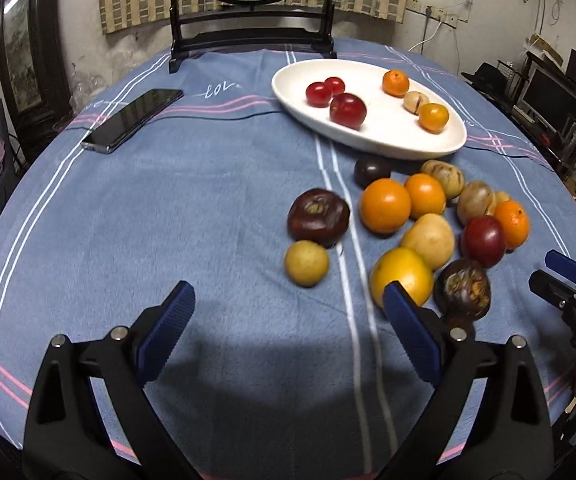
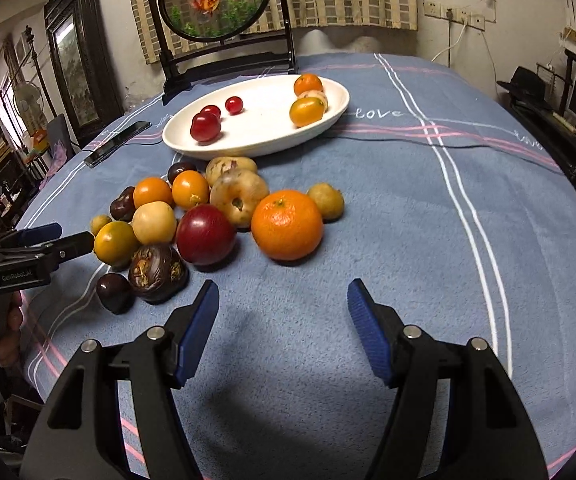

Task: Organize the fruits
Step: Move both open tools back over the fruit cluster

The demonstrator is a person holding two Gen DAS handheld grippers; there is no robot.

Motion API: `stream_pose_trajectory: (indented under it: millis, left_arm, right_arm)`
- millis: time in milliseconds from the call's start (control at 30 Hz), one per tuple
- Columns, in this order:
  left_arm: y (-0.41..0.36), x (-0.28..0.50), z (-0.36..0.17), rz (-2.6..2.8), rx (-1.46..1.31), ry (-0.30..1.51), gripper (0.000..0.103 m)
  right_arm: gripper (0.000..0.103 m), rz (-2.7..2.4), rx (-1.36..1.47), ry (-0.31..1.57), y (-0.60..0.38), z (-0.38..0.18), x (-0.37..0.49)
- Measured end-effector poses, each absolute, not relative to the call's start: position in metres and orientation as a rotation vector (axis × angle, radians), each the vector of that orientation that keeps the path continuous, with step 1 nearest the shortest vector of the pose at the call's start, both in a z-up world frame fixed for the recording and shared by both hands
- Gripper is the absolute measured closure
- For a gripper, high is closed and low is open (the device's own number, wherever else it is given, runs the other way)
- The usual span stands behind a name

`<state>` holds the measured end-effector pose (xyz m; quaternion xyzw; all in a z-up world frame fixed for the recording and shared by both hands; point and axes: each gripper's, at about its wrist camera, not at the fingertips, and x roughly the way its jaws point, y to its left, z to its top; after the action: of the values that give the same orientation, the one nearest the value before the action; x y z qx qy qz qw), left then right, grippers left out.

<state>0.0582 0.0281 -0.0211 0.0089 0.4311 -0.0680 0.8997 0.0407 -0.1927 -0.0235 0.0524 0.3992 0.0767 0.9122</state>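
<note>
Reaching into fruit packed this tightly, the wide-open left gripper (image 1: 288,312) – like the empty, half-open right gripper (image 2: 284,308) – could knock the orange (image 2: 287,225) just ahead rolling.

Left tongs (image 1: 288,304) partly hide the yellow-orange fruit (image 1: 403,276).

Left tongs (image 1: 288,312) spread wide, empty, angled downward; right tongs (image 2: 284,300) half open, empty, angled downward.
</note>
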Motion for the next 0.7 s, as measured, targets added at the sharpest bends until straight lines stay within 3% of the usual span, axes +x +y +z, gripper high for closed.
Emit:
stream_pose_trajectory:
  millis: [700]
  left_arm:
    - [0.039,0.067,-0.030,-0.093,0.041,0.924,0.007]
  right_arm:
    - [0.035,0.170,0.132,0.840,-0.195,-0.028,0.038]
